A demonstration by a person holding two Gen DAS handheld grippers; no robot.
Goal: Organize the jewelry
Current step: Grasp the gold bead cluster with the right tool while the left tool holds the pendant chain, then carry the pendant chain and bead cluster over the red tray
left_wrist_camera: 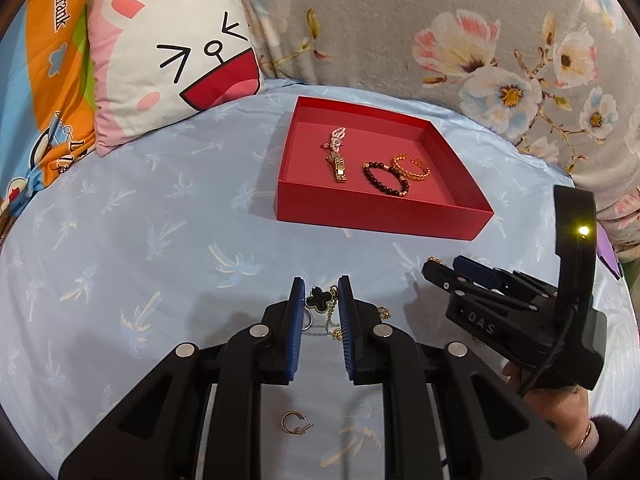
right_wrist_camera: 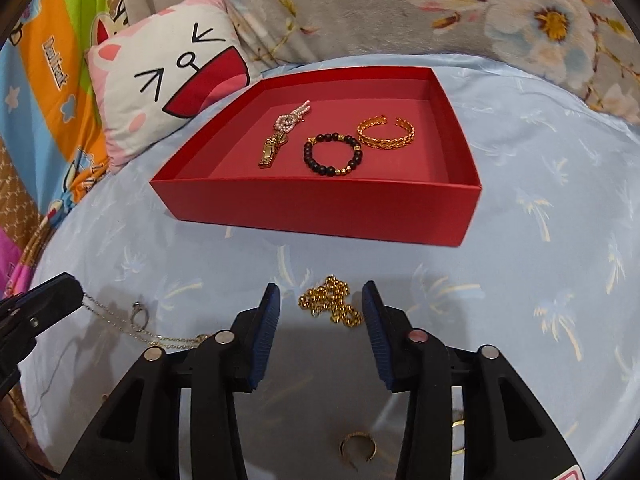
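A red tray (left_wrist_camera: pixel 380 212) (right_wrist_camera: pixel 320 212) on the light blue bedsheet holds a gold watch band with pearls (left_wrist_camera: pixel 338 156) (right_wrist_camera: pixel 280 136), a black bead bracelet (left_wrist_camera: pixel 386 178) (right_wrist_camera: pixel 333 155) and a gold cuff (left_wrist_camera: pixel 412 166) (right_wrist_camera: pixel 386 133). My left gripper (left_wrist_camera: pixel 322 292) is open around a necklace with a black clover pendant (left_wrist_camera: pixel 318 300); its chain (right_wrist_camera: pixel 120 316) shows in the right wrist view. My right gripper (right_wrist_camera: pixel 320 300) (left_wrist_camera: pixel 444 268) is open around a heap of gold chain (right_wrist_camera: pixel 330 306). Neither gripper holds anything.
A gold hoop earring (left_wrist_camera: pixel 294 423) lies under the left gripper. A gold ring (right_wrist_camera: pixel 358 446) lies under the right gripper. A cartoon pillow (left_wrist_camera: pixel 172 60) and a floral blanket (left_wrist_camera: pixel 480 40) lie behind the tray.
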